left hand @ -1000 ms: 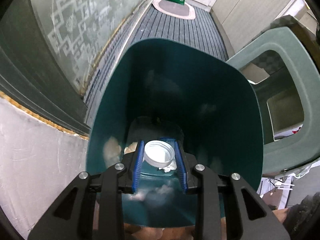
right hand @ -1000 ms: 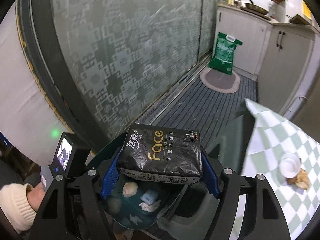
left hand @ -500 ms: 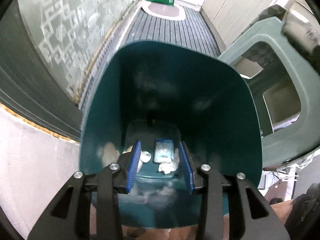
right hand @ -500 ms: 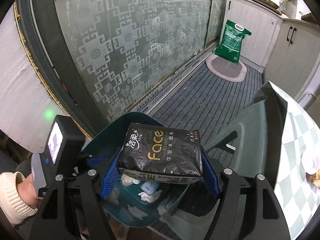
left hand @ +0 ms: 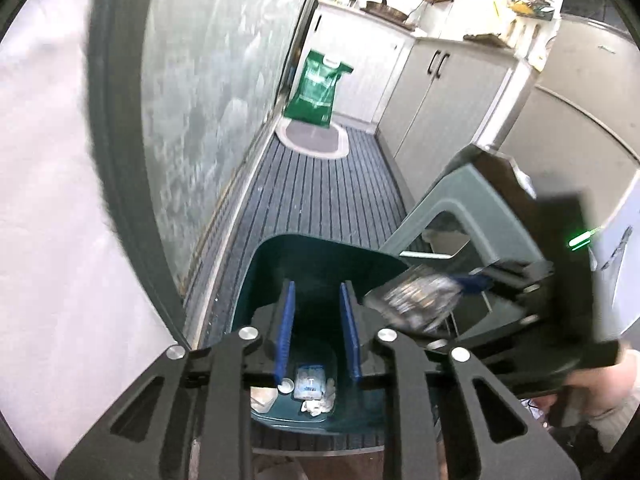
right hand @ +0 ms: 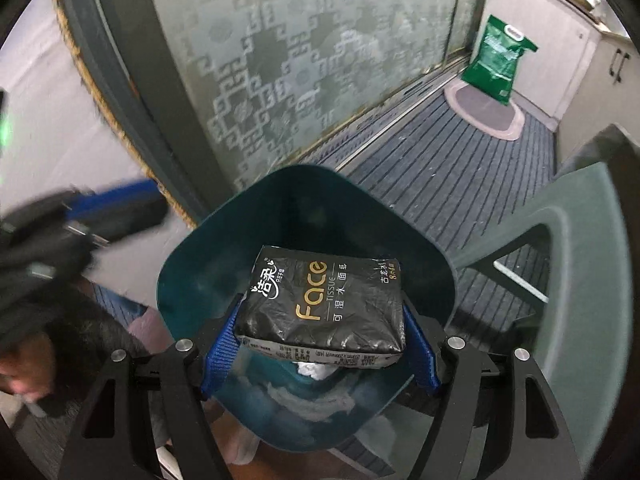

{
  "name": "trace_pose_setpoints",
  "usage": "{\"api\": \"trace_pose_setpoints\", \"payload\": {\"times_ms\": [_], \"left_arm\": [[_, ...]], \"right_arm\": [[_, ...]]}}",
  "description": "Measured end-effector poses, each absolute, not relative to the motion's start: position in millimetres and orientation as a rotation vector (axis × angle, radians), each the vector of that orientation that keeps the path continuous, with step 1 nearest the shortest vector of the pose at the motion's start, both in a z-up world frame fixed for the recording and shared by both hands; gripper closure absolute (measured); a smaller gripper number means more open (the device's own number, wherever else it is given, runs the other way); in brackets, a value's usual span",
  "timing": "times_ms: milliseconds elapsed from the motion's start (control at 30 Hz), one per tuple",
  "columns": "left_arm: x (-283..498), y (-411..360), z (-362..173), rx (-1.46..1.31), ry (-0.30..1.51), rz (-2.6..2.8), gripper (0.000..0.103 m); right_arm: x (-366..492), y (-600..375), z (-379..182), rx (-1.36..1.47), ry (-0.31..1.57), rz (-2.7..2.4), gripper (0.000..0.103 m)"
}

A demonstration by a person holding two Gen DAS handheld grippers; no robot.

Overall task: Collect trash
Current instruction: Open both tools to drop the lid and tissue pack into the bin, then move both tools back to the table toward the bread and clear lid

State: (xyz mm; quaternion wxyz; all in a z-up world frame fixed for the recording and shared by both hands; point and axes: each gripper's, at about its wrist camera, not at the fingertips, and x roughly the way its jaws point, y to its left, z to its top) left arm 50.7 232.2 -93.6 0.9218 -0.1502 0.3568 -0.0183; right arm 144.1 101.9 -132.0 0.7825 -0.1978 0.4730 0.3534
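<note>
A dark teal trash bin (left hand: pixel 304 248) stands on the floor, also shown in the right wrist view (right hand: pixel 224 216). Inside lie a white bottle cap (left hand: pixel 285 385), a small blue packet (left hand: pixel 309 382) and crumpled tissues (left hand: pixel 320 404). My left gripper (left hand: pixel 318 332) is open and empty above the bin. My right gripper (right hand: pixel 320 336) is shut on a black "Face" tissue pack (right hand: pixel 324 304) and holds it over the bin's mouth. The right gripper and the blurred pack (left hand: pixel 416 300) show at the bin's right rim in the left wrist view.
A grey-green plastic stool (right hand: pixel 576 264) stands right of the bin. A frosted glass door (right hand: pixel 304 48) runs along the left. A green bag (left hand: pixel 318 88) and an oval mat (left hand: pixel 312 140) lie far down the striped floor. Cabinets (left hand: pixel 448 96) line the right.
My left gripper let the white cap fall into the bin, opened, and rose back. My right gripper moved the tissue pack over the bin's mouth.
</note>
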Motion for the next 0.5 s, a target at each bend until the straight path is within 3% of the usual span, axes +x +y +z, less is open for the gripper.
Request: {"api": "trace_pose_setpoints", "payload": {"times_ms": [233, 333, 500], "left_arm": [[30, 224, -40, -0.272, 0.663, -0.053, 0.082], [21, 217, -17, -0.255, 0.636, -0.054, 0.082], [9, 209, 9, -0.243, 0.608, -0.06, 0.081]], "right_arm": [[144, 106, -156, -0.479, 1.063, 0.751, 0.029], [144, 107, -160, -0.486, 1.066, 0.747, 0.021], [137, 109, -153, -0.497, 1.03, 0.759, 0.017]]}}
